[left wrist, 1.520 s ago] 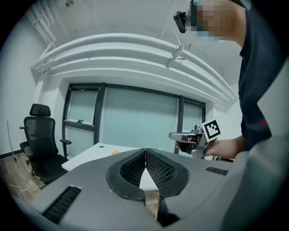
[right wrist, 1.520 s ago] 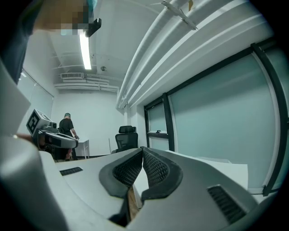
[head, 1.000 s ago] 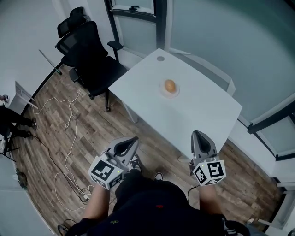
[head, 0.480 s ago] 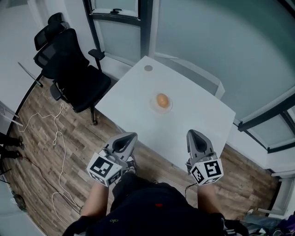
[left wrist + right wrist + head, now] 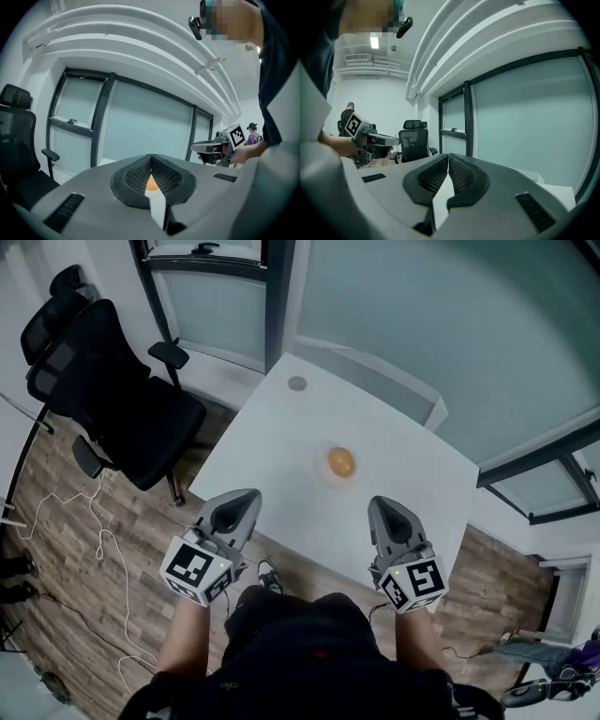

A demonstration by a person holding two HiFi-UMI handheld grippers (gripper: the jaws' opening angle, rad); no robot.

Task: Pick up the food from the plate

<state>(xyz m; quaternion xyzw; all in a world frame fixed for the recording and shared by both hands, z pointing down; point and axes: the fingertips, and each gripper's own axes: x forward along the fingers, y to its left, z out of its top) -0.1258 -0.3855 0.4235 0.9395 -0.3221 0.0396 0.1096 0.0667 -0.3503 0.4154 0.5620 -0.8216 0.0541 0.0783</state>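
Note:
A round orange-brown piece of food [image 5: 340, 461] sits on a small pale plate [image 5: 323, 472] near the middle of the white table [image 5: 272, 446]. My left gripper [image 5: 249, 493] hovers over the table's near edge, left of the plate, shut and empty. My right gripper [image 5: 378, 502] is level with it on the right, also shut and empty. In the left gripper view the shut jaws [image 5: 151, 157] point at the food [image 5: 151, 183], seen as an orange spot in the slit below them. The right gripper view shows shut jaws [image 5: 448, 156] with nothing between them.
A black office chair [image 5: 103, 390] stands left of the table on the wooden floor. A small grey disc [image 5: 297, 383] lies at the table's far corner. White cables [image 5: 98, 531] trail over the floor at left. Glass walls close in behind the table.
The table and plate have come closer and moved toward the middle of the head view. Both grippers have advanced from over the floor to the table's near edge, still shut.

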